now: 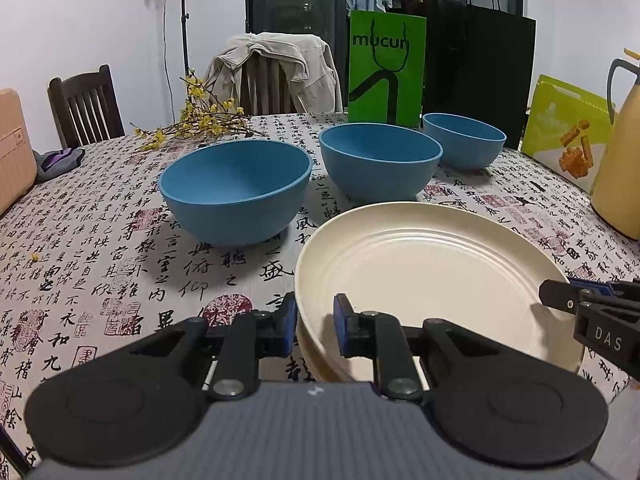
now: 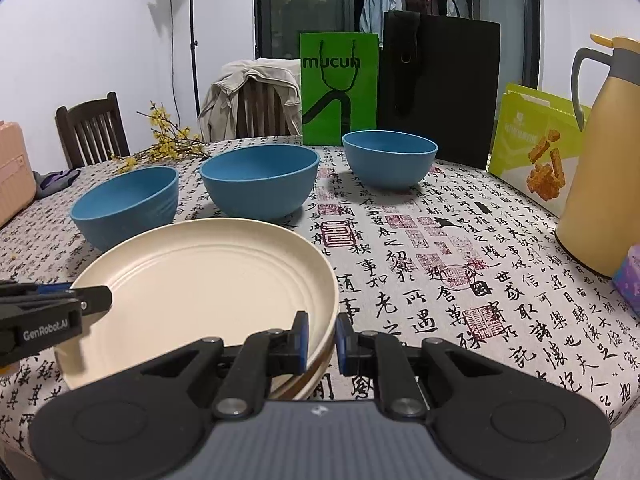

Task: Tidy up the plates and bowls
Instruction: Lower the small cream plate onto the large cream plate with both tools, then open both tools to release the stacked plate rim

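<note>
Plate (image 1: pixel 424 264) between both grippers' fingers (image 1: pixel 286 320)

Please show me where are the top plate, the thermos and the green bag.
top plate (image 2: pixel 200 280), right wrist view, centre.
thermos (image 2: pixel 600 184), right wrist view, body.
green bag (image 1: pixel 386 68), left wrist view, front.

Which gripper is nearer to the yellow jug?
Right. The right gripper grips the plate's edge on the yellow jug's side; the left gripper grips the opposite edge.

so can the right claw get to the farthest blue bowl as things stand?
Probably not yet: the right claw is clamped on the cream plate's rim. Past it, bare tablecloth leads to the farthest blue bowl.
</note>
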